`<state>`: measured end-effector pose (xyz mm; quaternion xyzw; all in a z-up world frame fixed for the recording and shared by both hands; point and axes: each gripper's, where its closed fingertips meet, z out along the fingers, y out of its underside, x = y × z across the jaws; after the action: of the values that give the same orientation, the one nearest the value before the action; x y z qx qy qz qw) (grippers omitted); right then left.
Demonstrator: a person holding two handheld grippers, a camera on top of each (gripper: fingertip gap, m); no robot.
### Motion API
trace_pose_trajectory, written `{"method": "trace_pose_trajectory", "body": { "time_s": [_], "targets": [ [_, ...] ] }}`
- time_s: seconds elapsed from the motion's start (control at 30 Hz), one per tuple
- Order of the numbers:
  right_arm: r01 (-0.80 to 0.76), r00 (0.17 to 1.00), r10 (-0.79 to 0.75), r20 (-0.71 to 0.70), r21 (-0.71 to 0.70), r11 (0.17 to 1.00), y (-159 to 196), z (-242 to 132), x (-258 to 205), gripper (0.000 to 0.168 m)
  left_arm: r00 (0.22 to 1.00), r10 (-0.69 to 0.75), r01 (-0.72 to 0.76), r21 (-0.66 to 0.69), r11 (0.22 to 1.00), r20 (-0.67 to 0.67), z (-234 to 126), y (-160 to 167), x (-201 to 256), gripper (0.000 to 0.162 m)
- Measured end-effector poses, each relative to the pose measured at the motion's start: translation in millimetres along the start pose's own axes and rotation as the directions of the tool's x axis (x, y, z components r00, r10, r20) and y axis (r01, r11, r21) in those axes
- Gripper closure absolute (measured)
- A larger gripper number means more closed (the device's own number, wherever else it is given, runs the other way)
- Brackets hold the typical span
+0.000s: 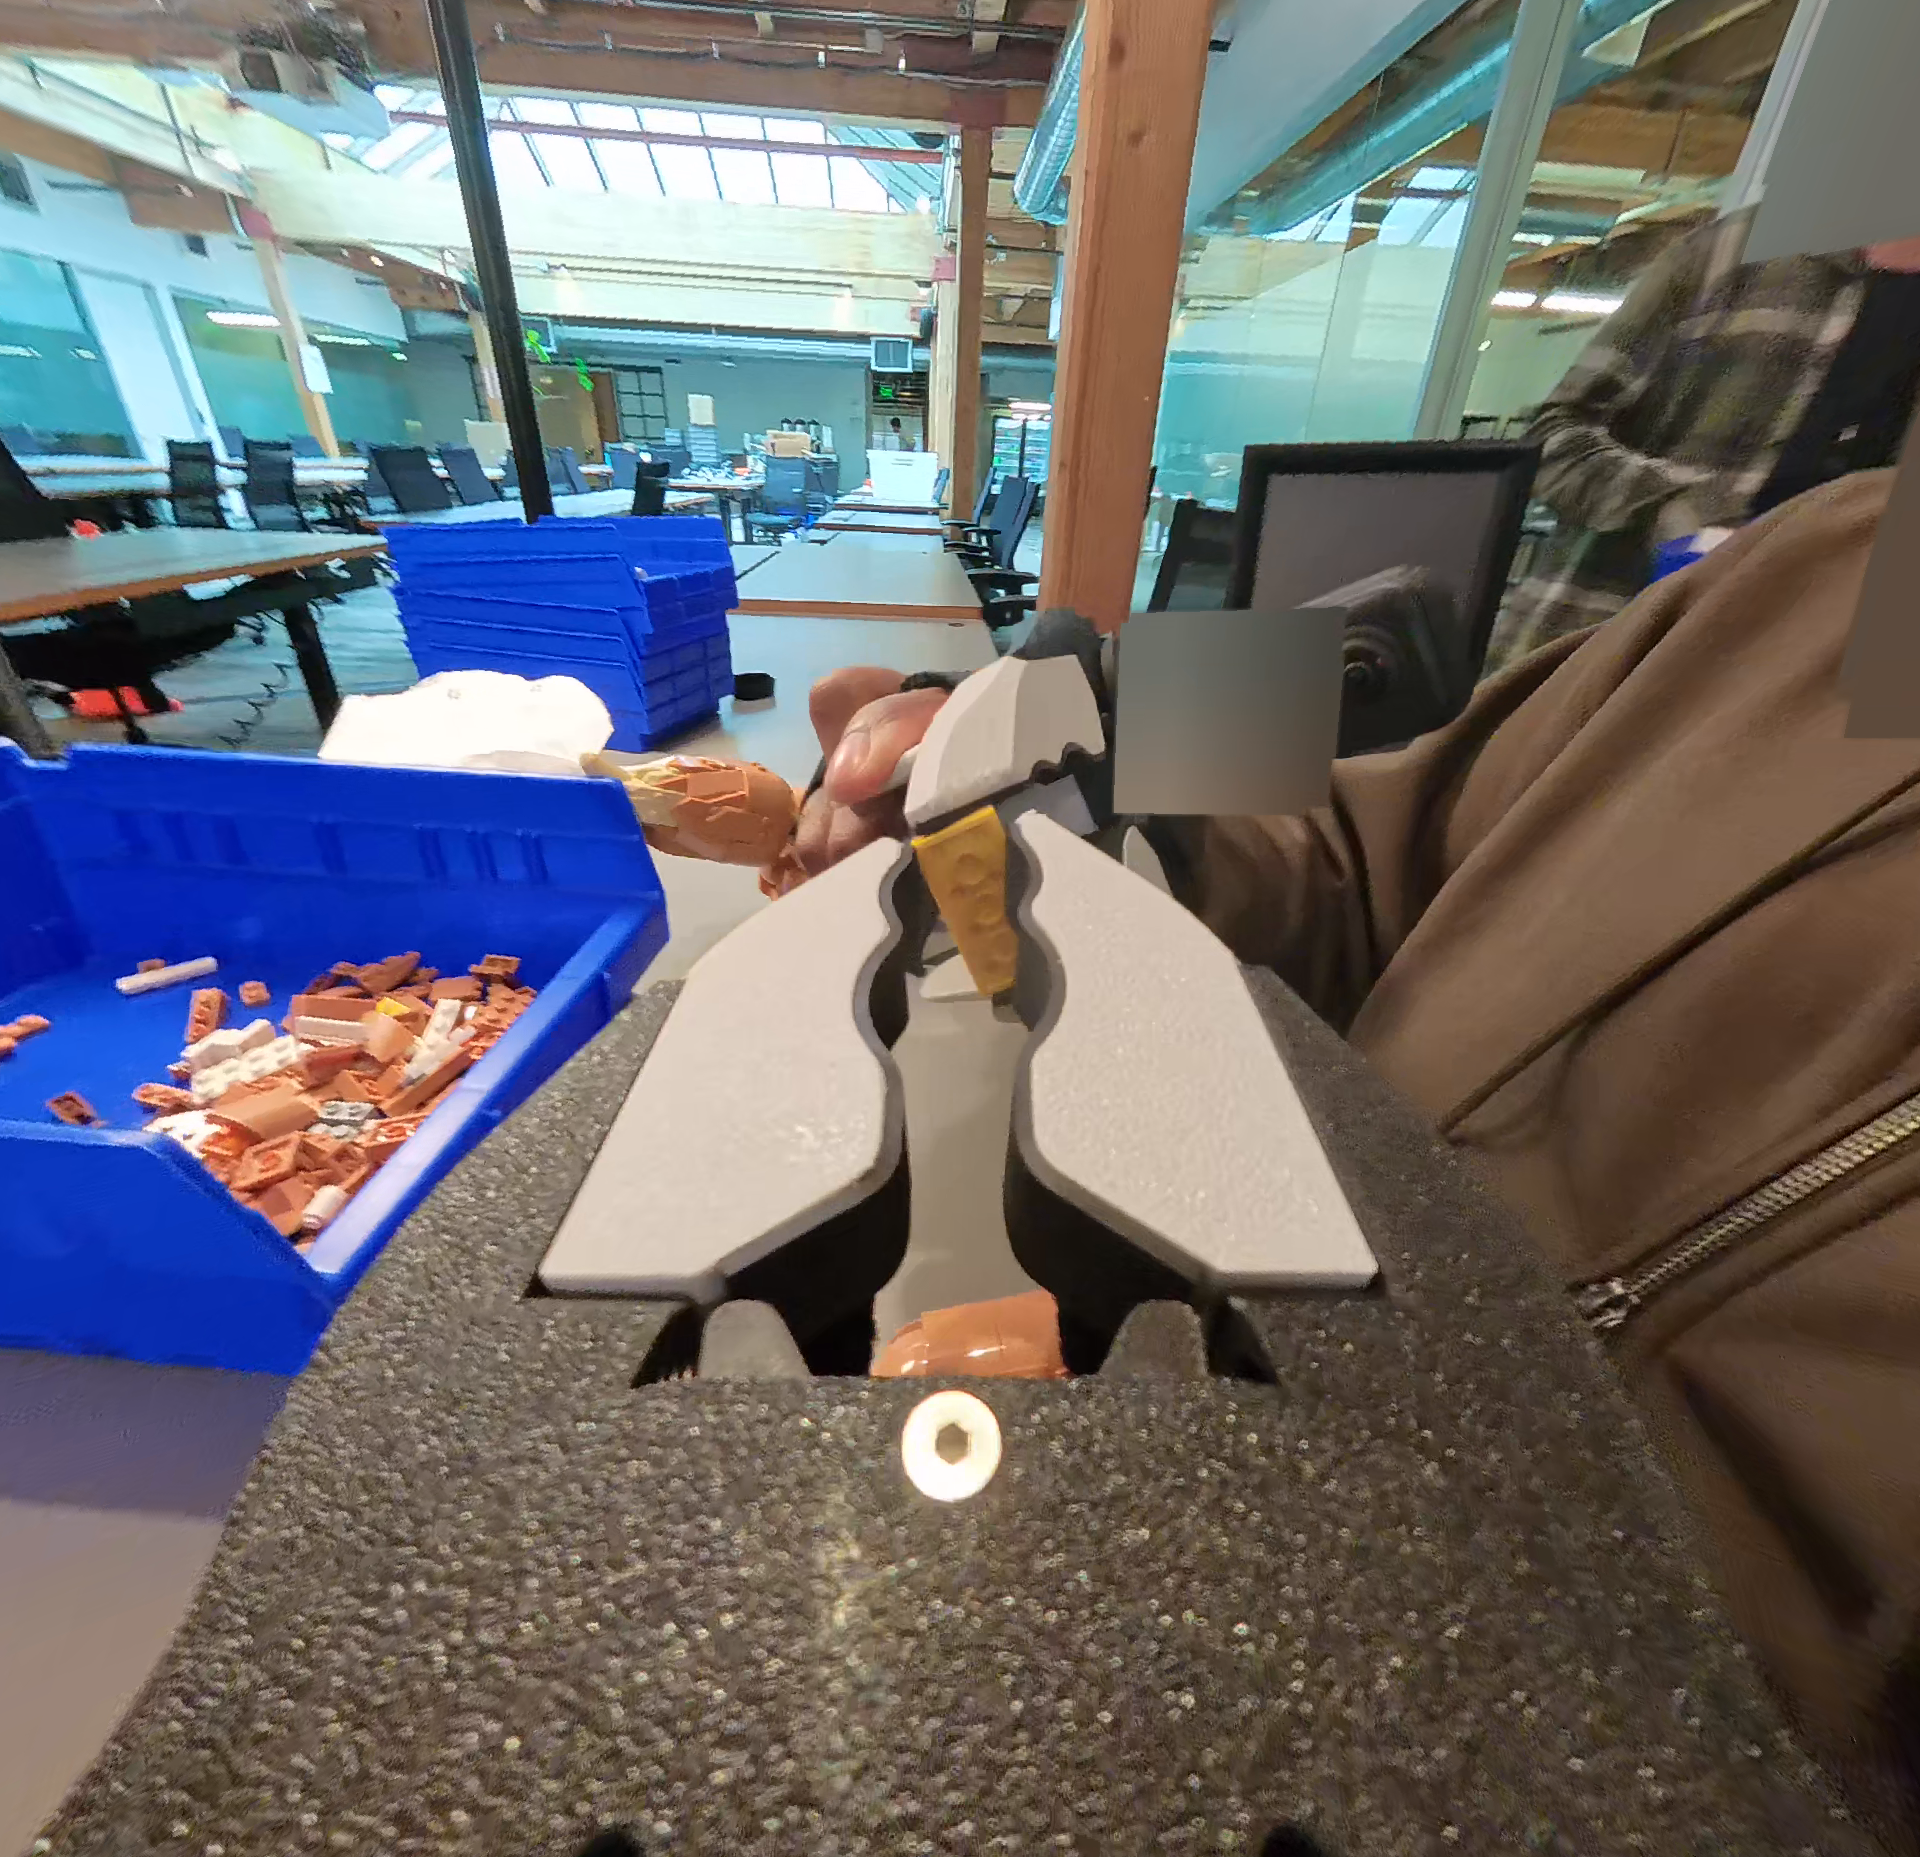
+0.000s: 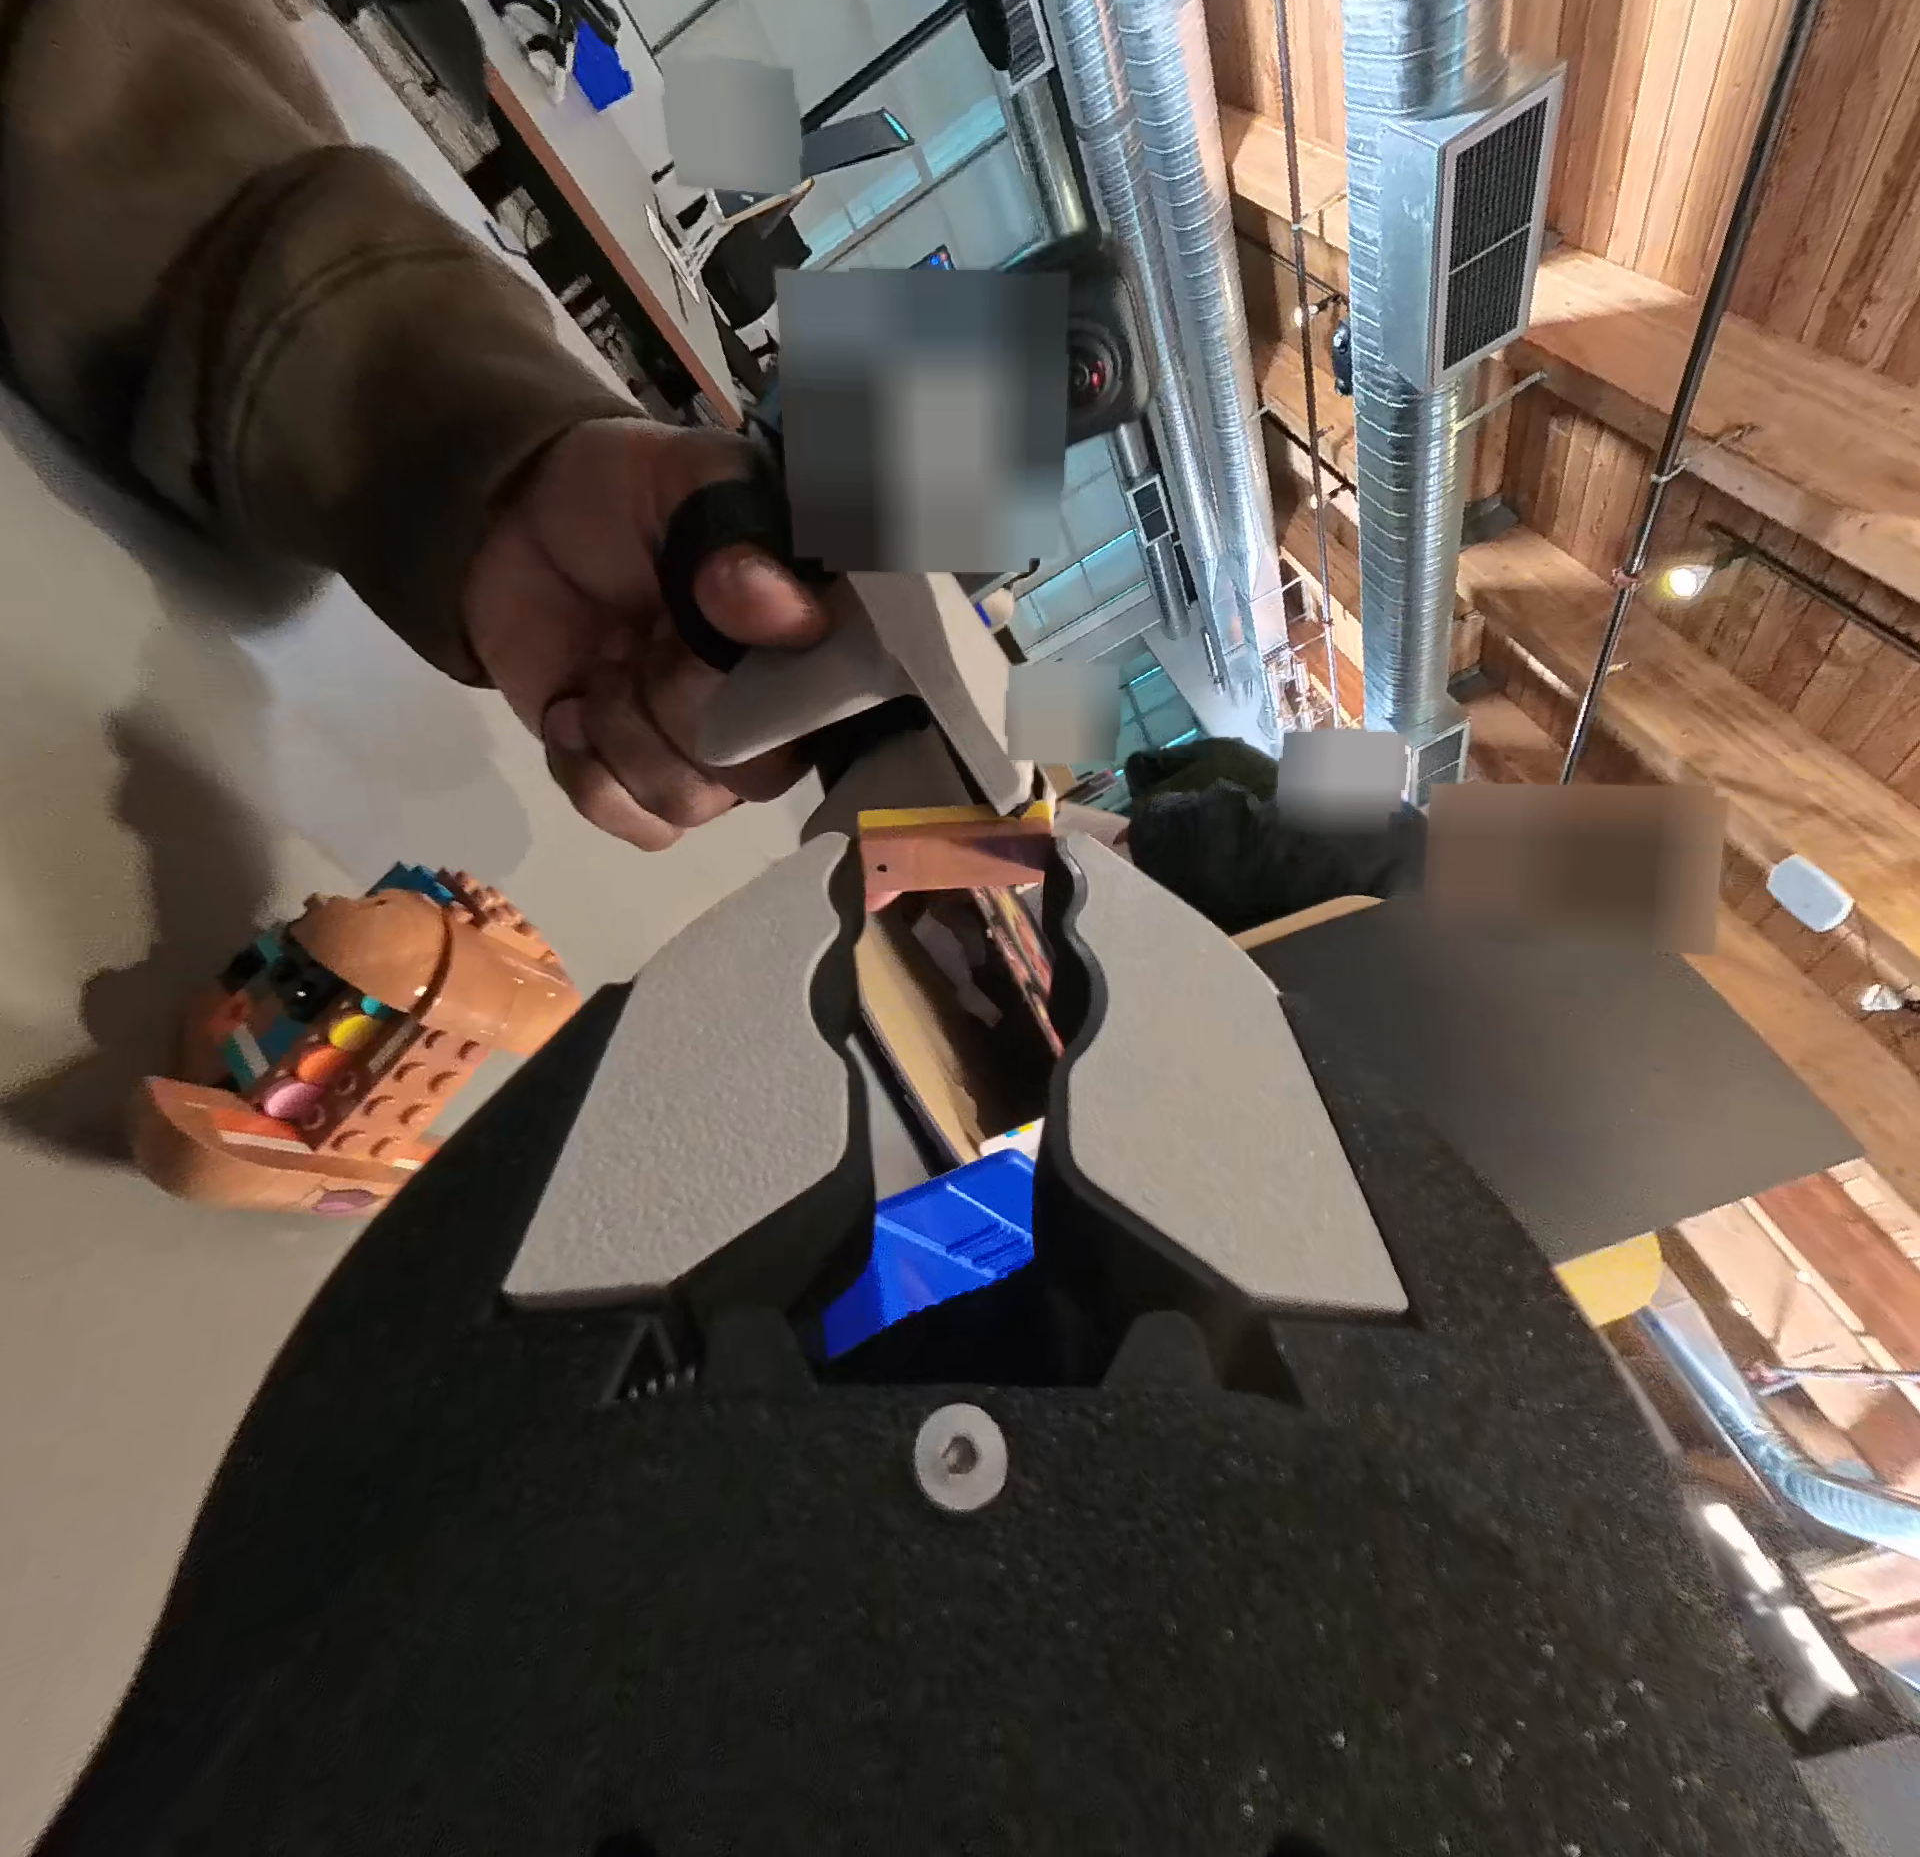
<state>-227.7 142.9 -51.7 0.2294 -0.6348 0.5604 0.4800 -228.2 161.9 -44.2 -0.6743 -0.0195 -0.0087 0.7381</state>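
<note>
- The yellow wedge plate [image 1: 977, 903] sits in the air between the tips of my left hand-held gripper [image 1: 958, 857]. It stands nearly upright, studs facing the camera, and the jaws are narrowed onto its two long edges.
- My right hand-held gripper [image 2: 951, 862] is closed to a narrow gap on a brown plate [image 2: 956, 865], clamped by its short ends and lying crosswise between the tips.
- In the right wrist view a yellow strip runs along the brown plate's far edge. I take it for the wedge plate seen edge-on, so the two pieces look to be touching. Whether the studs are seated I cannot tell.
- Both grips are at the very fingertips, so I judge there is little margin. The pieces look roughly square to each other, which keeps either from twisting in its jaws.
- In the left wrist view the right hand-held gripper meets the top of the wedge plate, with my right hand [image 1: 862, 758] behind it.
- Below, on the tabletop [image 2: 125, 768], lies a partly built brick model [image 2: 343, 1038], orange-brown with coloured studs inside.
- To my left stands a blue bin [image 1: 582, 986] of loose bricks [image 1: 312, 1059], mostly orange and white.
- Behind it are a white bag [image 1: 468, 716] and a stack of blue bins [image 1: 582, 612].
</note>
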Motion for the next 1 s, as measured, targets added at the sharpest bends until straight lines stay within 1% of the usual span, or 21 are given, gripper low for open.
{"method": "trace_pose_trajectory", "body": {
  "time_s": [0.1, 0.17, 0.23, 0.33, 0.7, 0.8, 1.0],
  "targets": [
    [-0.009, 1.0, 0.009, 0.002, -0.003, 1.0, 1.1, -0.3, 0.4, 0.136, 0.996, 0.075, -0.074, -0.019, 0.997, 0.04, -0.2, -0.4, -1.1, 0.146],
    [0.024, 1.0, -0.024, -0.002, -0.014, 1.0, 2.6, -0.5, -0.4, 0.136, 0.995, 0.092, -0.091, -0.033, 0.995, 0.046, -0.1, 0.7, -1.1, 0.146],
    [0.06, 0.998, -0.06, -0.005, -0.035, 0.998, 5.8, -0.1, -1.6, 0.137, 0.999, 0.041, -0.039, -0.041, 0.998, 0.032, -0.1, 3.3, -2.5, 0.146],
    [0.116, 0.993, -0.117, -0.008, -0.076, 0.99, 12.8, 1.0, -3.0, 0.136, 0.995, -0.1, 0.1, -0.035, 0.994, -0.001, 0.1, 7.0, -6.1, 0.146],
    [0.239, 0.969, -0.244, -0.028, -0.128, 0.963, 18.5, 2.4, -4.1, 0.137, 0.993, -0.117, 0.118, -0.041, 0.992, 0.03, 0.4, 10.6, -11.5, 0.146],
    [0.267, 0.96, -0.276, -0.05, -0.132, 0.955, 15.9, 2.5, -2.1, 0.137, 0.997, -0.072, 0.074, -0.034, 0.997, 0.038, 0.0, 8.3, -10.2, 0.146],
    [0.235, 0.968, -0.242, -0.07, -0.099, 0.967, 7.9, 1.2, 1.2, 0.137, 0.989, 0.126, -0.124, -0.033, 0.992, 0.076, 1.4, 1.4, -3.6, 0.146]
  ]
}}
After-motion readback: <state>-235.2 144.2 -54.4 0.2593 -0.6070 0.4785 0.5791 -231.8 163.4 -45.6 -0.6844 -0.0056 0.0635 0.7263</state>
